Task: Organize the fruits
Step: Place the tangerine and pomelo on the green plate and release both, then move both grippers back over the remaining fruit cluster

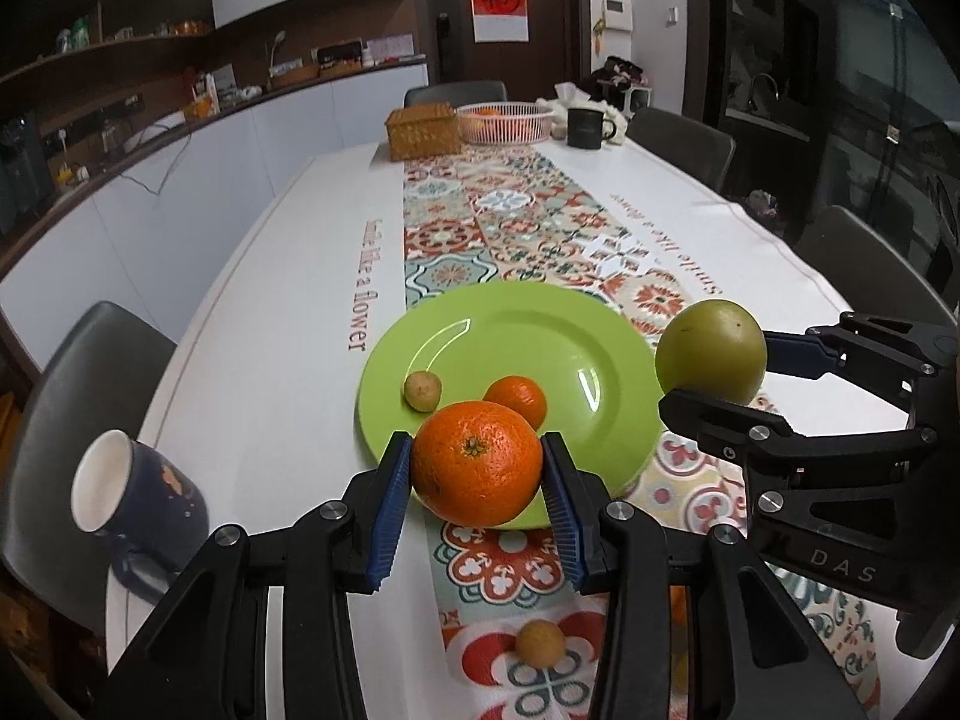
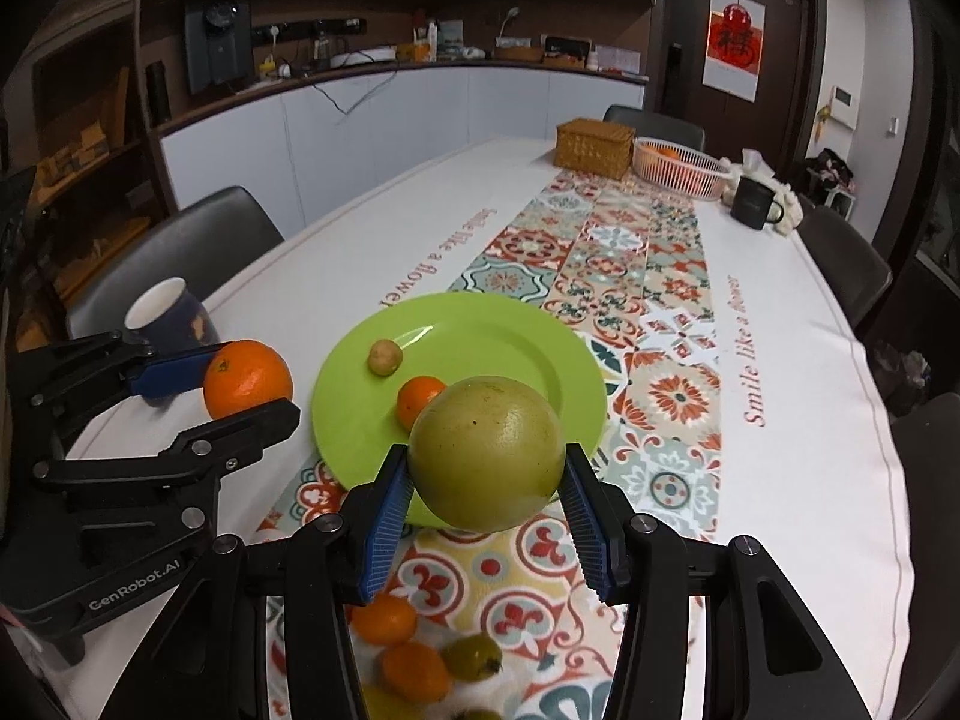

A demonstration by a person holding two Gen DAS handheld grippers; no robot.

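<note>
My left gripper (image 1: 477, 471) is shut on a large orange (image 1: 475, 462) and holds it above the near rim of a green plate (image 1: 540, 336). My right gripper (image 2: 486, 471) is shut on a big green round fruit (image 2: 487, 453), held over the plate's (image 2: 480, 324) near right edge. On the plate lie a small mandarin (image 1: 517, 399) and a small tan fruit (image 1: 422, 391). The right gripper with the green fruit (image 1: 711, 353) shows in the left wrist view. The left gripper with the orange (image 2: 247, 378) shows in the right wrist view.
A dark blue mug (image 1: 141, 495) stands left of the plate. Loose fruits lie on the patterned runner near me: a tan one (image 1: 540, 642), two mandarins (image 2: 384, 618), a green one (image 2: 474, 657). At the far end are a wicker box (image 1: 423, 132), a pink basket (image 1: 504, 120), a black mug (image 1: 585, 127). Chairs surround the table.
</note>
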